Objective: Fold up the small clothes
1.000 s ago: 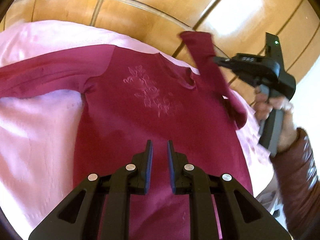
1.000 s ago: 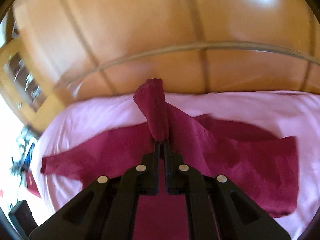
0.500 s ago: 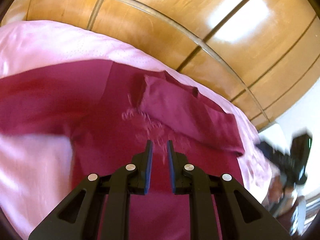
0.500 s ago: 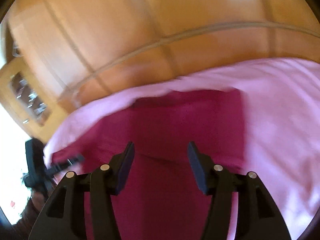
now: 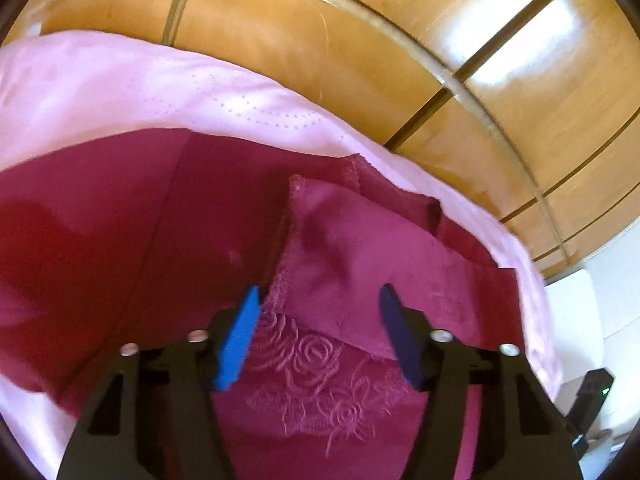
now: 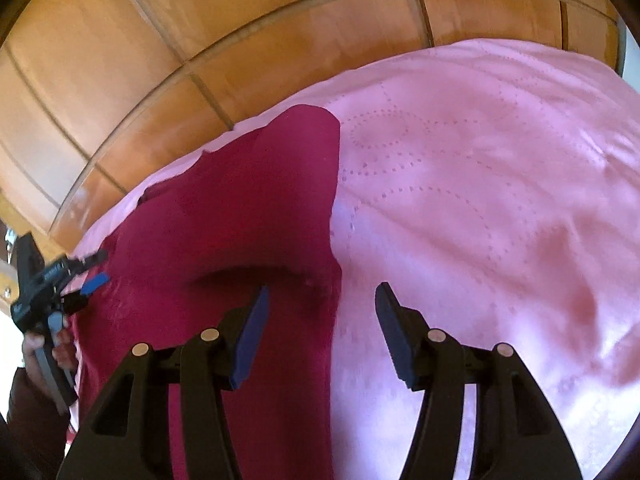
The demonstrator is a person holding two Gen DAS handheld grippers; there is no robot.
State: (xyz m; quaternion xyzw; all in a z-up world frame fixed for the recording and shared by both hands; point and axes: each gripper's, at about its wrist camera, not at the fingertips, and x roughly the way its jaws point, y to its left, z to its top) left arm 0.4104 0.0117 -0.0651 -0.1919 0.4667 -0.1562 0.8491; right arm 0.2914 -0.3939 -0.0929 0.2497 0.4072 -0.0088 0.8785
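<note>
Lying below left gripper, maroon top

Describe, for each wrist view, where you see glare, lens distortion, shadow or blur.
Left wrist view: bright glare patches on the wooden panels, whose seams bow with fisheye distortion; the maroon top is slightly soft. Right wrist view: a dark shadow fold crosses the maroon top; the left claw at the edge is motion-blurred; the pink bedspread is evenly lit.

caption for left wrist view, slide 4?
Open left gripper above a maroon top, one sleeve folded across it, on pink bedding.
</note>
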